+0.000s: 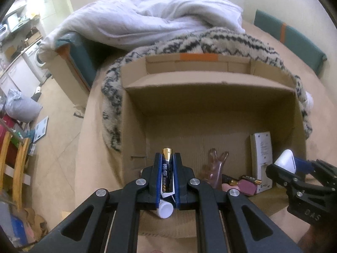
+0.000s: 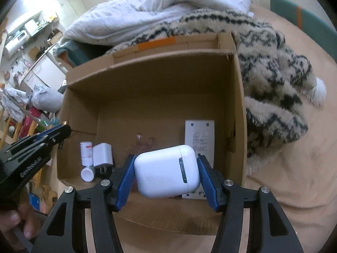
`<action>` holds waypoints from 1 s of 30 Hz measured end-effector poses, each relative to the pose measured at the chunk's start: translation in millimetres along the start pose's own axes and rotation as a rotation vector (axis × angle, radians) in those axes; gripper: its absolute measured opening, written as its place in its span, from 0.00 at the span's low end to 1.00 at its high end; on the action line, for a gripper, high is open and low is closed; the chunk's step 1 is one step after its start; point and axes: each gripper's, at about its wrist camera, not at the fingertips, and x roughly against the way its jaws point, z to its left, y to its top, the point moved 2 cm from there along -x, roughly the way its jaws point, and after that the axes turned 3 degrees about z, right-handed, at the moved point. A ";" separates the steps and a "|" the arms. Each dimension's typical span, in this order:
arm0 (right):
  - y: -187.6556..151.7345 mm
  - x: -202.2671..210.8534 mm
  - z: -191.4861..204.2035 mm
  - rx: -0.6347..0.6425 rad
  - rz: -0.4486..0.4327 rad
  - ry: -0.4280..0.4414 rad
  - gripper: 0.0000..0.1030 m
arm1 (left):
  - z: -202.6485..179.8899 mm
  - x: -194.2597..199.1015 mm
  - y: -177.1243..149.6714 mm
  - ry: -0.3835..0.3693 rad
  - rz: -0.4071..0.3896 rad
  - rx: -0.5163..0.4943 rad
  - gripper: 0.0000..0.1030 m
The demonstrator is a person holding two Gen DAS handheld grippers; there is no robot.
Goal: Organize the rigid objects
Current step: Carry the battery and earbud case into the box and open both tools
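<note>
Left gripper (image 1: pixel 167 158) clamped narrow on a blue-and-gold AA battery (image 1: pixel 167 172), gold tip poking up past the blue pads, poised over the near left part of an open cardboard box (image 1: pixel 134 113). Right gripper (image 2: pixel 166 168) spread moderately, squeezing a white earbud charging case (image 2: pixel 166 170) by its ends, hinge side facing the camera, held above the near right part of the same box (image 2: pixel 240 105).

On the box floor, near left: a small white bottle (image 2: pixel 87 174) lying on its side, cap toward the camera, also seen just below the left pads (image 1: pixel 165 208); just beyond it, a second white bottle with a red label (image 2: pixel 86 152), and touching beside that, a white plug adapter (image 2: pixel 103 155) with prongs pointing near. Toward the middle, a translucent pink hand-shaped object (image 1: pixel 217 166), fingers up. To its right, a pink flat item (image 1: pixel 248 186) with a loose battery (image 1: pixel 251 179) lying against it. Against the right wall, a white remote control (image 1: pixel 262 160), back side showing, printed label visible in the right wrist view (image 2: pixel 199 139).

Box resting on a tan bedsheet (image 2: pixel 294 179). Beyond and to the right of the box, a fuzzy cream-and-black patterned blanket (image 2: pixel 273 80); farther still, a crumpled white duvet (image 1: pixel 160 19). Far left, a washing machine (image 1: pixel 39 58).
</note>
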 end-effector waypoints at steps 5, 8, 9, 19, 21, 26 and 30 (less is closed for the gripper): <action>-5.1 -11.3 -1.8 -0.017 0.052 -0.002 0.60 | -14.3 -18.1 -4.4 0.019 0.023 -0.048 0.09; -6.1 -13.5 -1.3 -0.008 0.059 -0.014 0.60 | -19.6 -26.6 -5.9 0.029 0.034 -0.069 0.09; -5.8 -13.8 -1.3 -0.009 0.061 -0.011 0.60 | -20.4 -29.3 -6.3 0.031 0.038 -0.072 0.09; -3.2 -13.6 -1.5 -0.003 0.063 -0.022 0.60 | -20.6 -46.2 -9.0 0.056 0.079 -0.075 0.09; -2.9 -13.9 -1.4 -0.002 0.063 -0.026 0.60 | -20.7 -47.5 -9.3 0.062 0.083 -0.074 0.09; 0.2 -11.0 -4.9 -0.027 0.048 -0.001 0.60 | -18.9 -45.9 -10.2 0.073 0.086 -0.062 0.11; 3.2 -0.2 -7.7 -0.042 0.013 0.023 0.60 | -19.7 -36.4 -10.1 0.052 0.087 -0.055 0.23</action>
